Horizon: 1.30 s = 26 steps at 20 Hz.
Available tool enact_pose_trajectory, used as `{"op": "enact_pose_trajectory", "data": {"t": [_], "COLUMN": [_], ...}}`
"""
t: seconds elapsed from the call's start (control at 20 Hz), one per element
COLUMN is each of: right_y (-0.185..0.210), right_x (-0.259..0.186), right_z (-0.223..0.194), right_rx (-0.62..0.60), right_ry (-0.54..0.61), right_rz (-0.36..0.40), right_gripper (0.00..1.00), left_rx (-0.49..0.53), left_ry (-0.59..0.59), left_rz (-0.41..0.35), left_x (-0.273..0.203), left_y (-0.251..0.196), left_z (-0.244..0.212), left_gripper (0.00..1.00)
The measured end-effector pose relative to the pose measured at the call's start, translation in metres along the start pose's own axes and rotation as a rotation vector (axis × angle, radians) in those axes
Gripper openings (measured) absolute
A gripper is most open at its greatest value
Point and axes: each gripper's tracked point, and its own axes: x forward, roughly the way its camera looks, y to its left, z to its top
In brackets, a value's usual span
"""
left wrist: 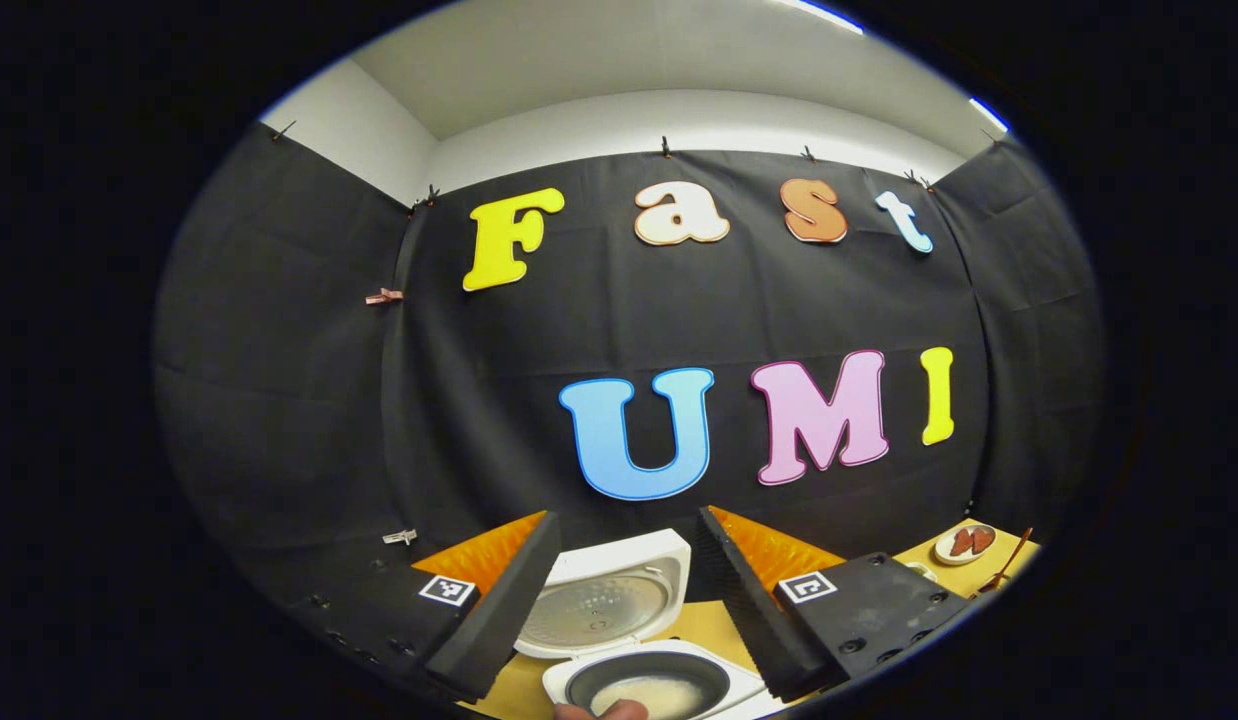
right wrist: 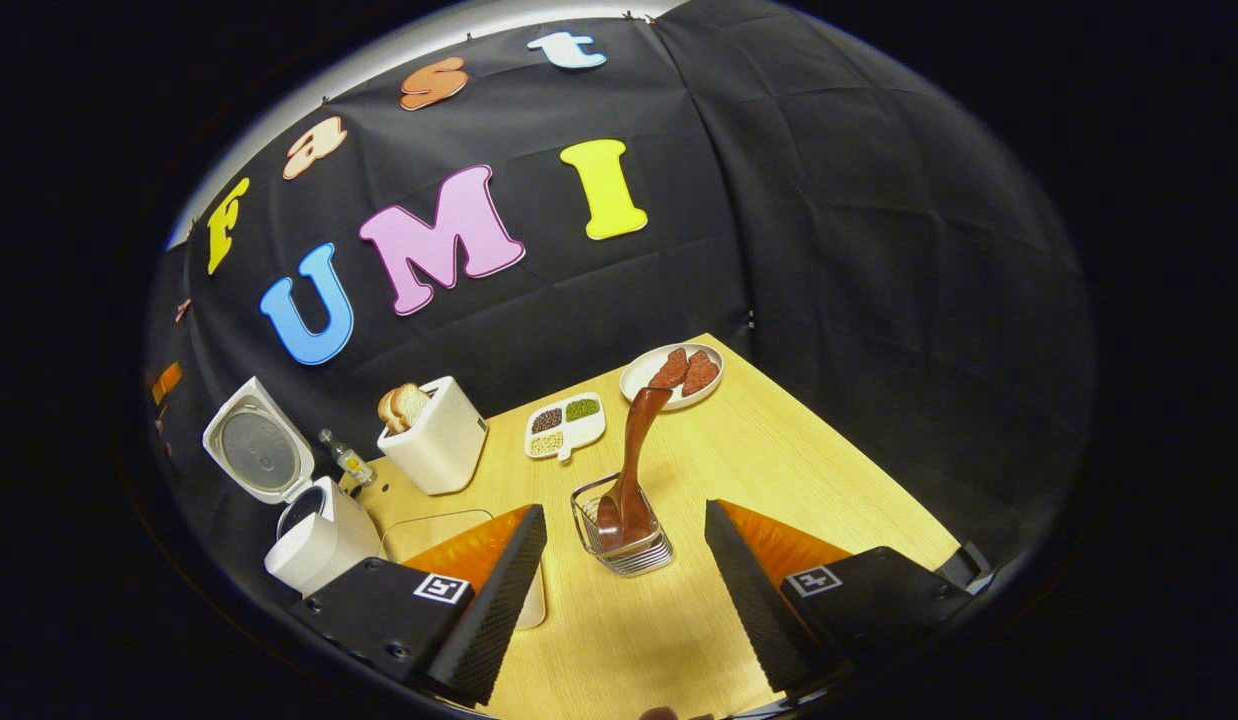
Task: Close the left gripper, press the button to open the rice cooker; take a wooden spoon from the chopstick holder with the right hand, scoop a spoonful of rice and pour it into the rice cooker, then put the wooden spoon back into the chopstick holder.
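The white rice cooker [left wrist: 619, 660] sits just below my left gripper [left wrist: 629, 518], lid [left wrist: 604, 600] raised and white rice showing in the dark inner pot [left wrist: 647, 692]. The left gripper is open above it and holds nothing. In the right gripper view the cooker [right wrist: 314, 540] stands at the far left with its lid [right wrist: 257, 450] up. A brown wooden spoon [right wrist: 634, 450] stands bowl-down in a wire chopstick holder [right wrist: 639, 560] on the wooden table [right wrist: 779, 470]. My right gripper [right wrist: 624, 512] is open, fingers either side of the holder and apart from it.
Behind the holder stand a white toaster [right wrist: 434, 440] with bread, a divided dish [right wrist: 567, 420] of beans and a plate [right wrist: 672, 372] of red slices. A small bottle [right wrist: 349, 462] is beside the cooker. A clear container [right wrist: 449, 530] lies partly behind the left finger.
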Motion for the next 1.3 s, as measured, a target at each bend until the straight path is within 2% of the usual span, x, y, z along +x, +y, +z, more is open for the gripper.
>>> {"op": "enact_pose_trajectory", "data": {"t": [0.4, 0.65, 0.8, 1.05, 1.1, 1.3], "right_y": [0.008, 0.009, 0.021, 0.032, 0.031, 0.022], "right_x": [-0.030, -0.039, -0.043, -0.048, -0.047, -0.041], "right_z": [0.005, 0.010, 0.013, 0.005, 0.004, 0.010], "right_rx": [-0.016, -0.021, -0.011, -0.058, -0.064, -0.067], "right_ry": [-0.044, -0.064, -0.075, -0.067, -0.063, -0.056], "right_rz": [-0.052, -0.091, -0.080, -0.058, -0.055, -0.045], "right_gripper": [0.98, 0.99, 0.99, 0.99, 0.99, 0.99], "left_rx": [-0.074, -0.088, -0.075, -0.125, -0.117, -0.113], "left_ry": [0.044, 0.150, 0.205, 0.333, 0.305, 0.331], "left_rz": [0.066, 0.091, 0.106, 0.118, 0.115, 0.120], "left_x": [0.075, 0.116, 0.130, 0.131, 0.131, 0.116], "left_y": [0.037, 0.050, 0.052, 0.045, 0.043, 0.035], "left_z": [-0.017, -0.063, -0.087, -0.128, -0.122, -0.125], "left_gripper": [0.94, 0.95, 0.95, 0.95, 1.00, 1.00]}}
